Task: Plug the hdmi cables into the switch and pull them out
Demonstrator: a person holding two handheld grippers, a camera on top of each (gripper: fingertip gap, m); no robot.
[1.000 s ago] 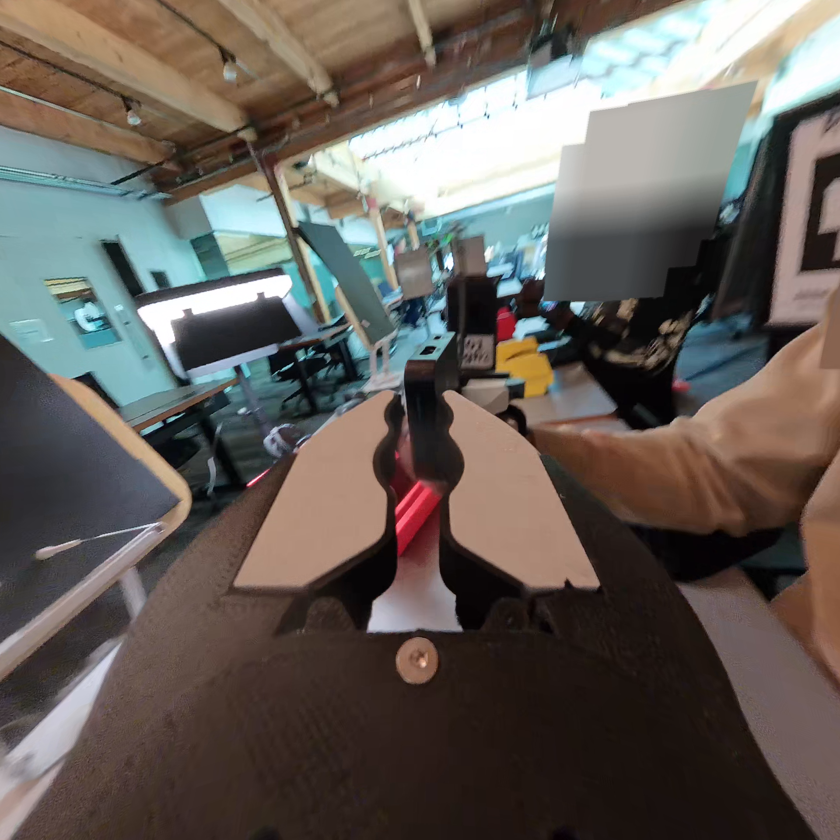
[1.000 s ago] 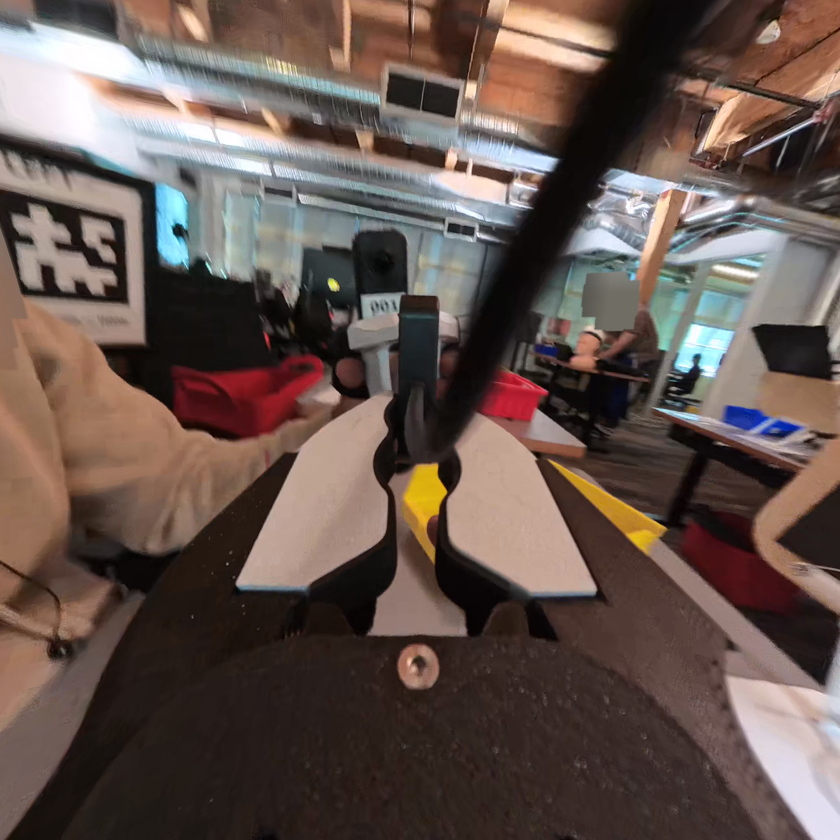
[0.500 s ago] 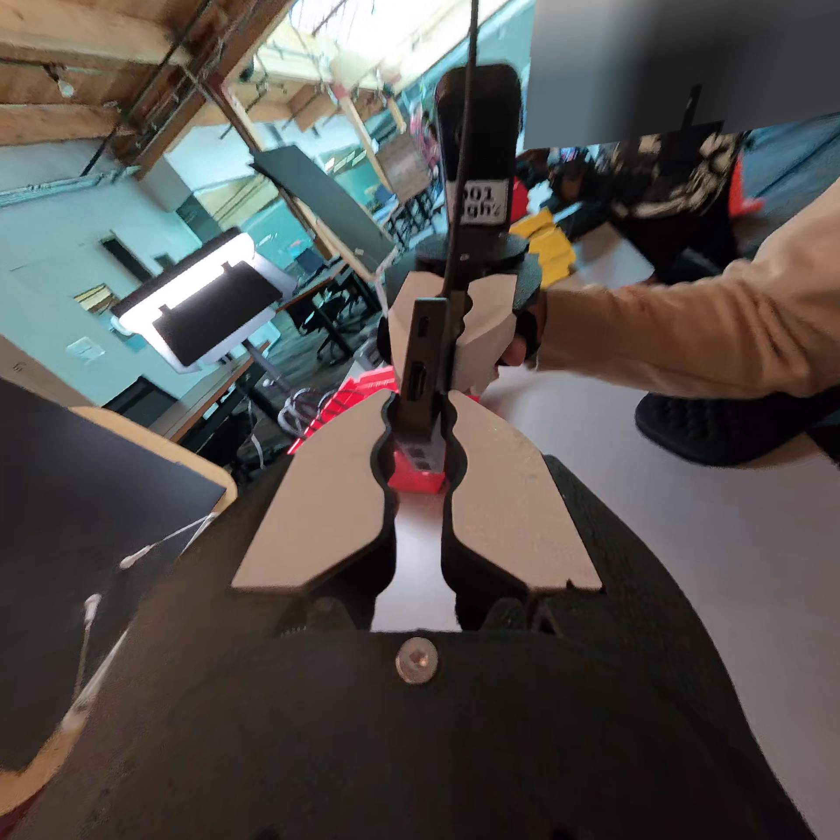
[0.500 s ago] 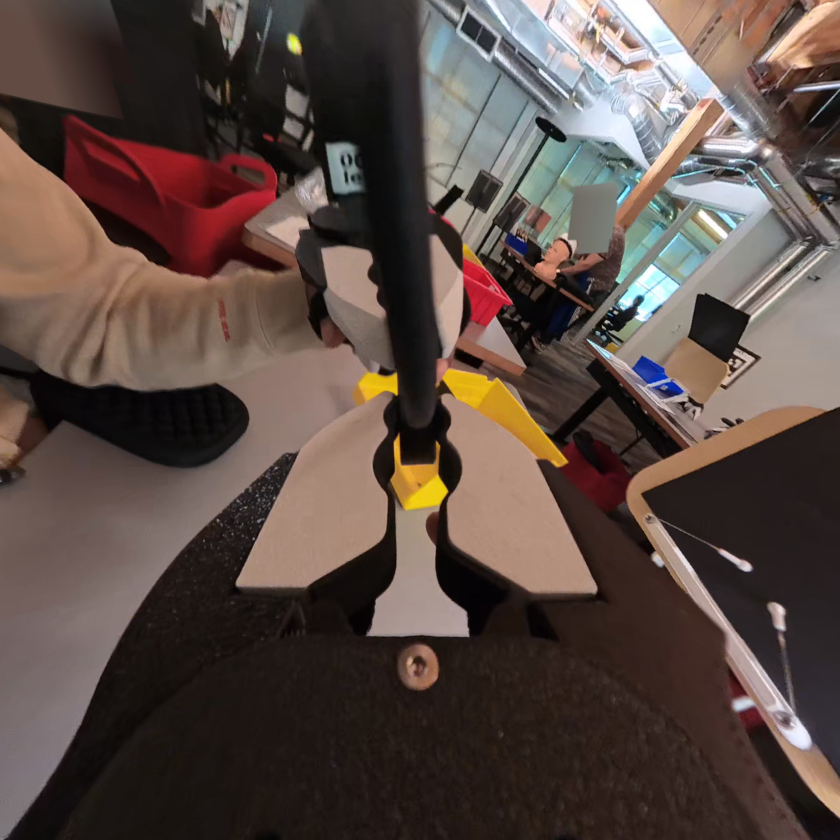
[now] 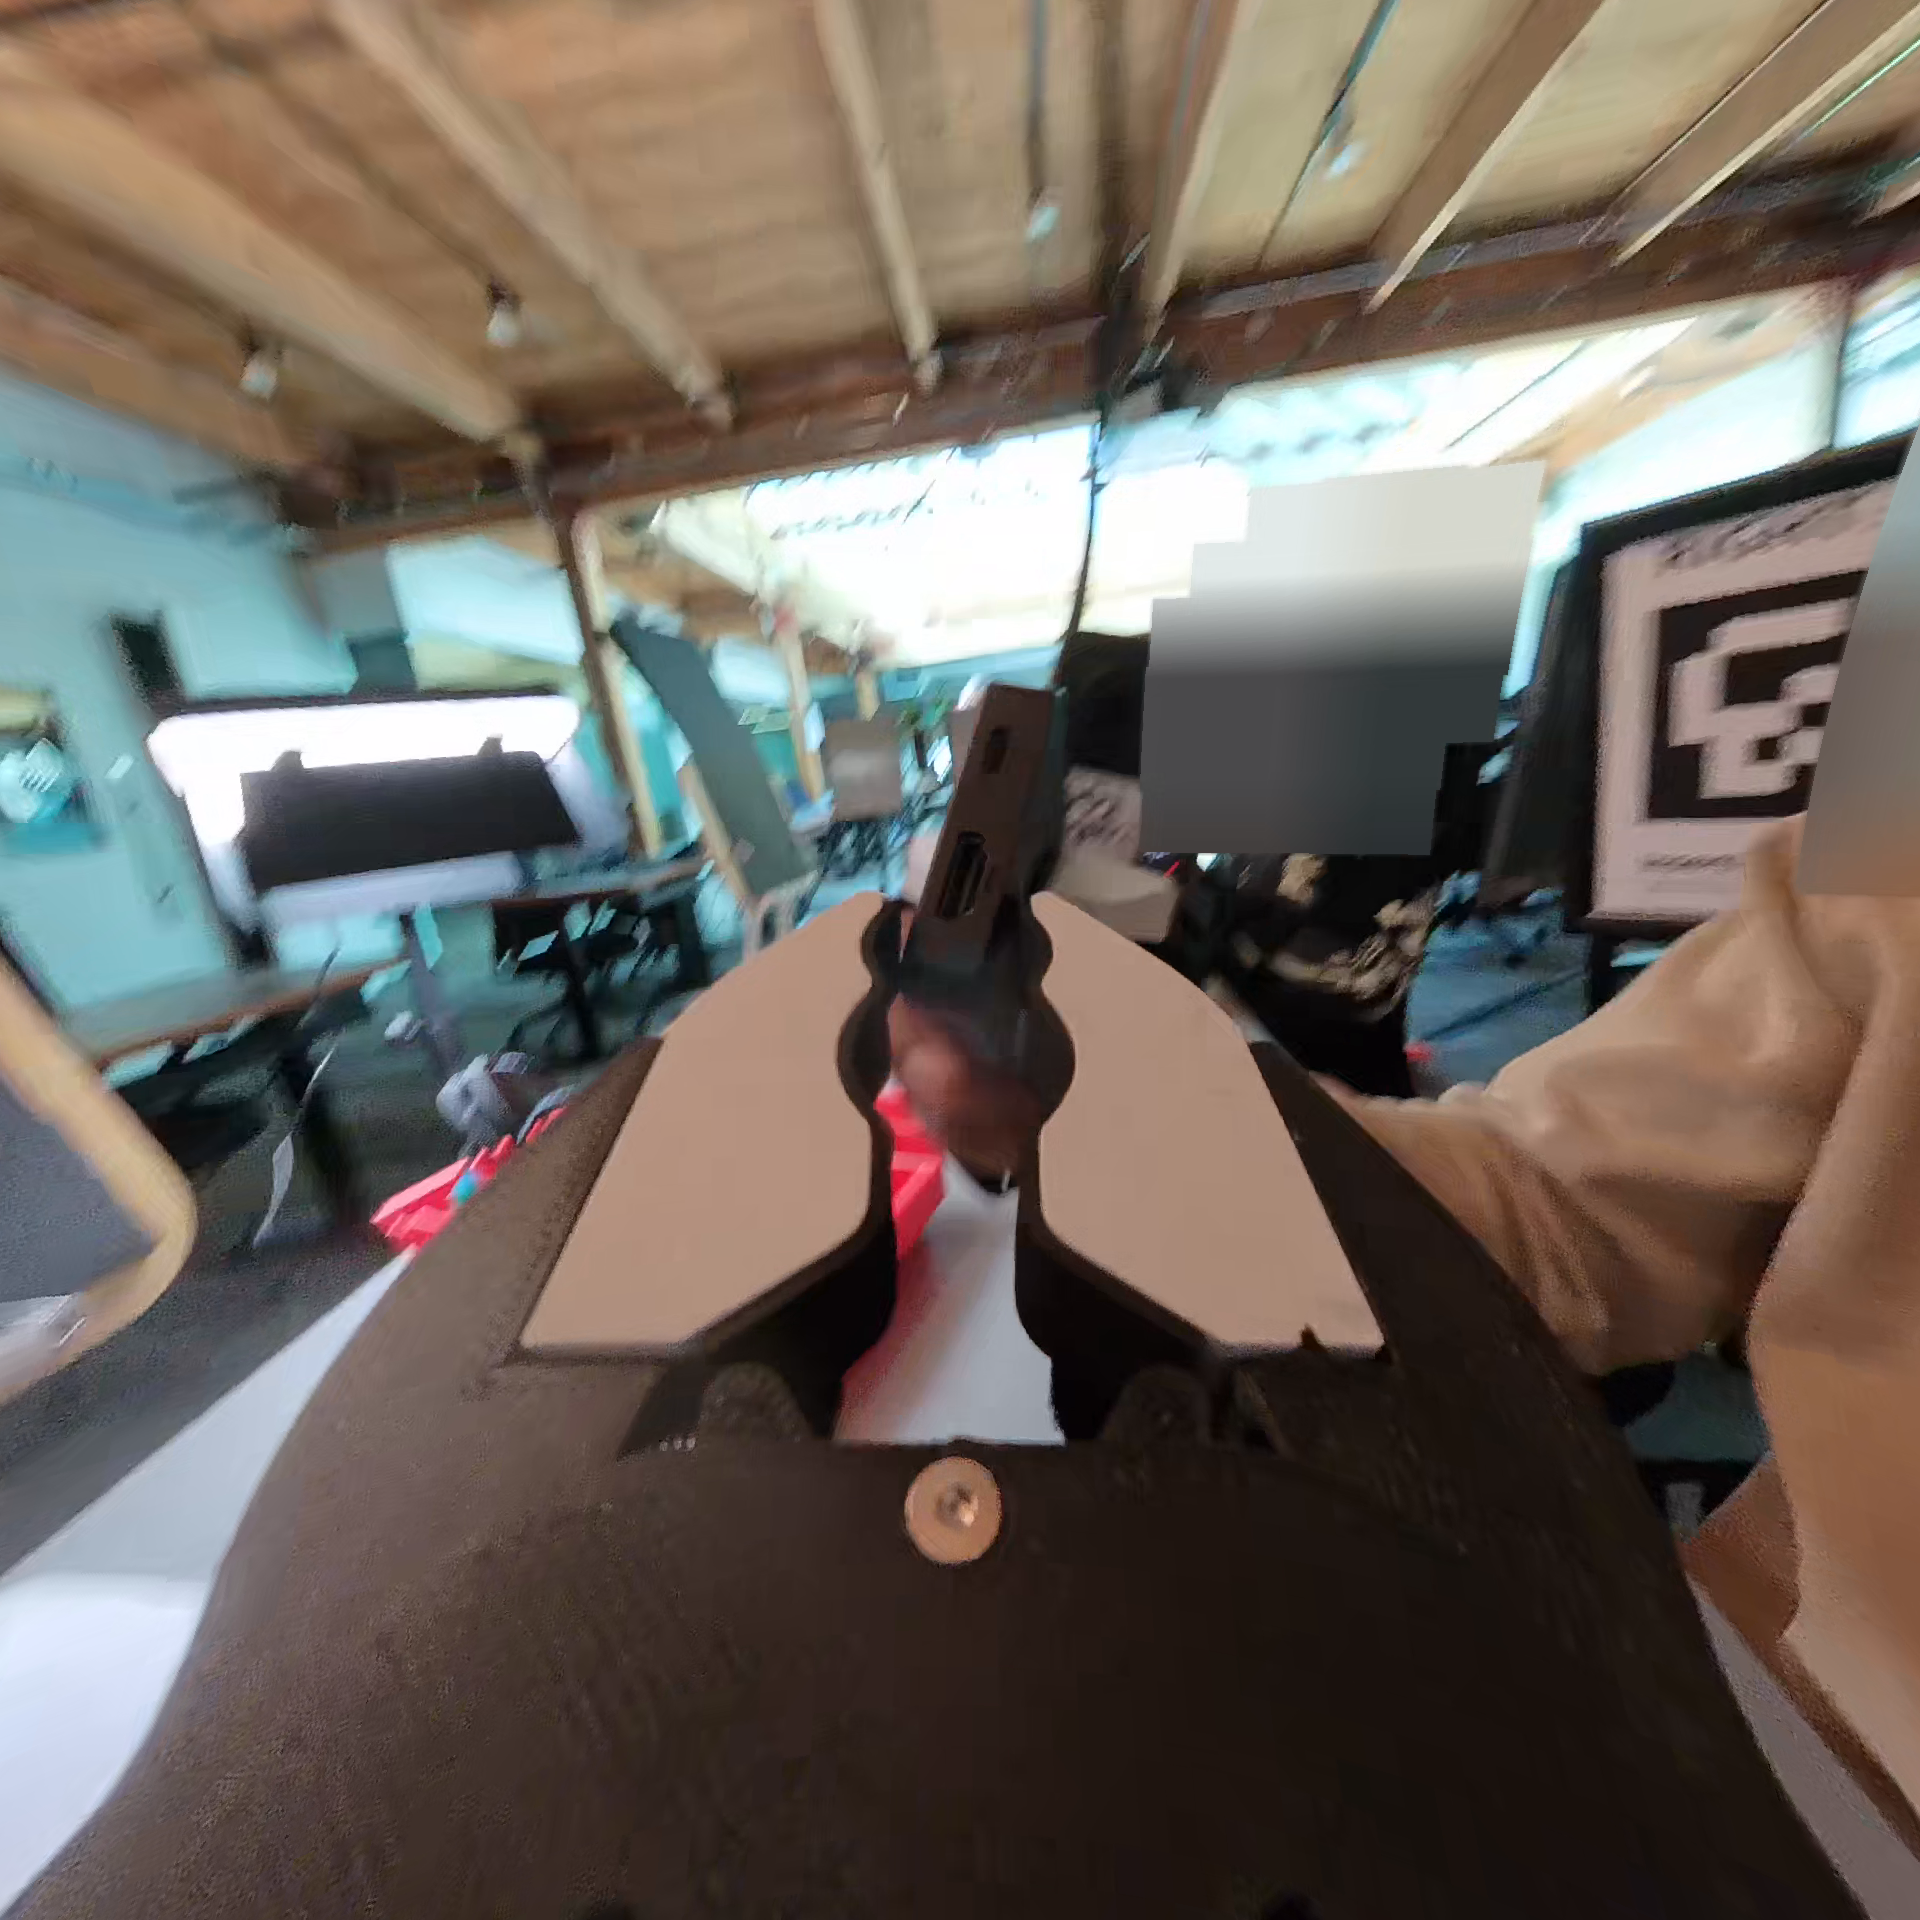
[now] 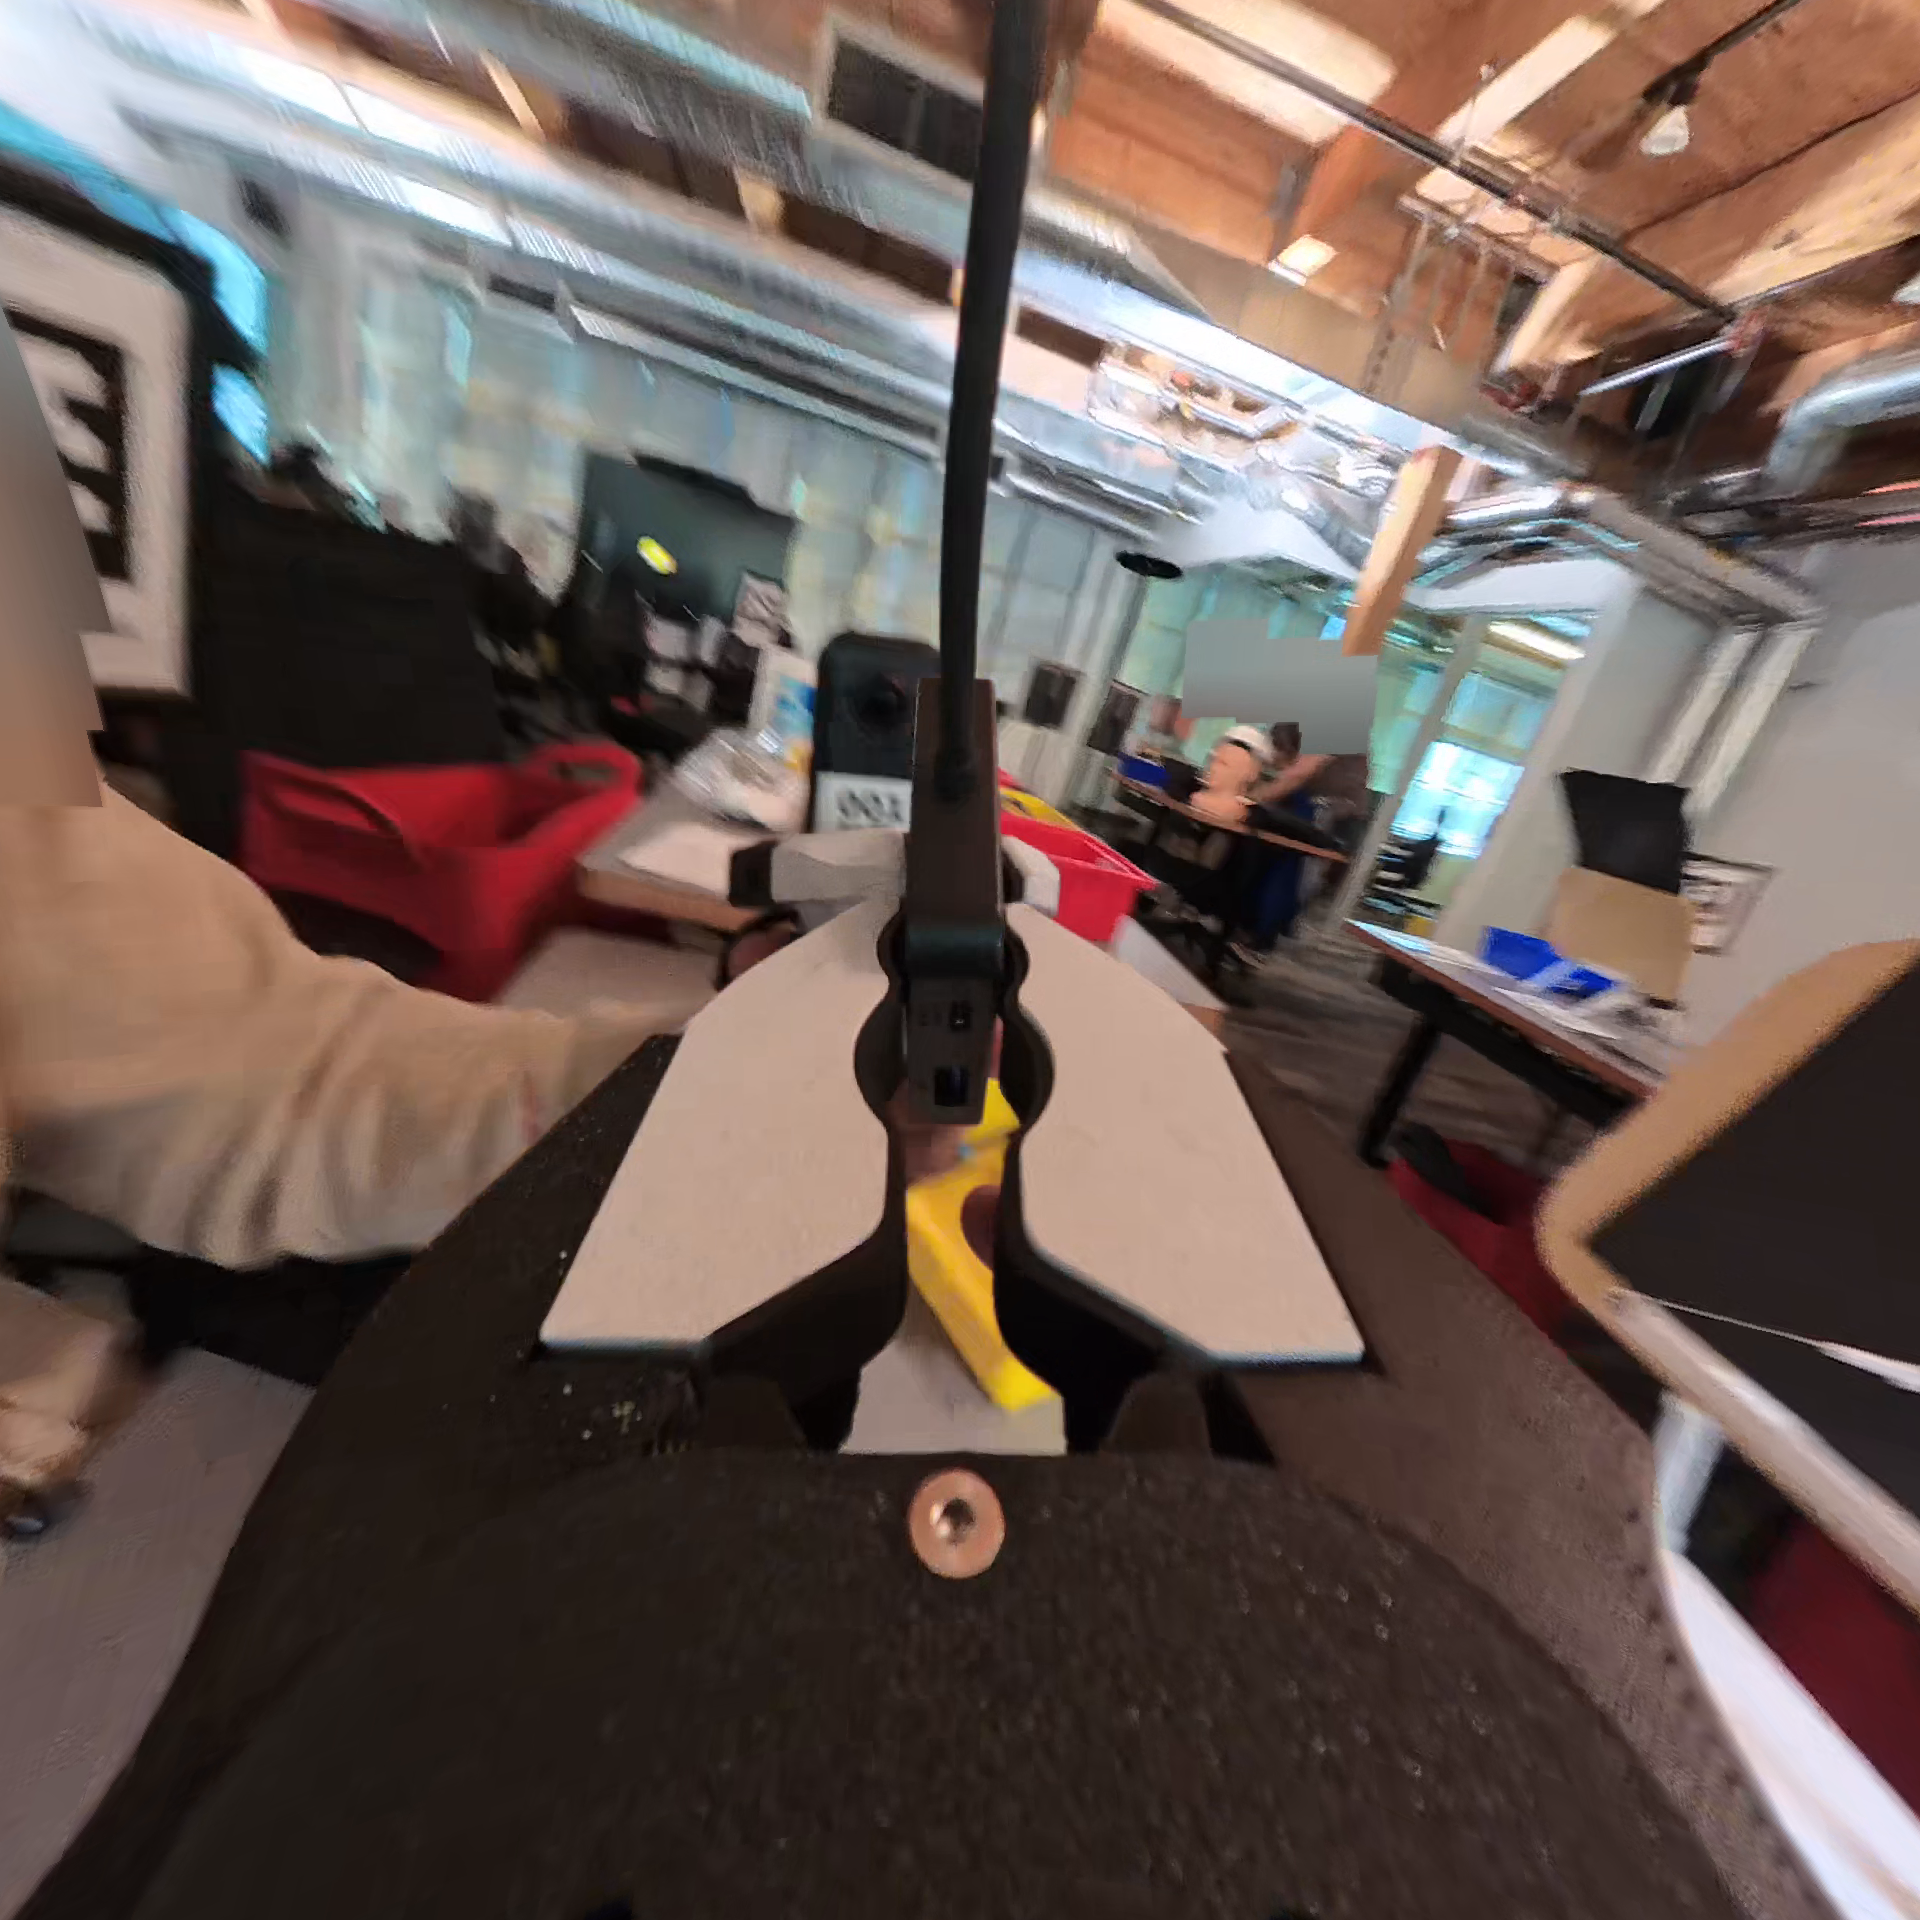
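Wooden ceiling beams (image 5: 644,208) above; white table (image 5: 94,1683) below blurred workshop

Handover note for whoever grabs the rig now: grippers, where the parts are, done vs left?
Left gripper: shut on the switch, held up off the table, an open port facing the camera.
Right gripper: shut on the cable plug; the cable runs straight up.
Plug and switch meet end to end; how deep the plug sits cannot be told.
Left: confirm seating, pull out. No other cables in view.
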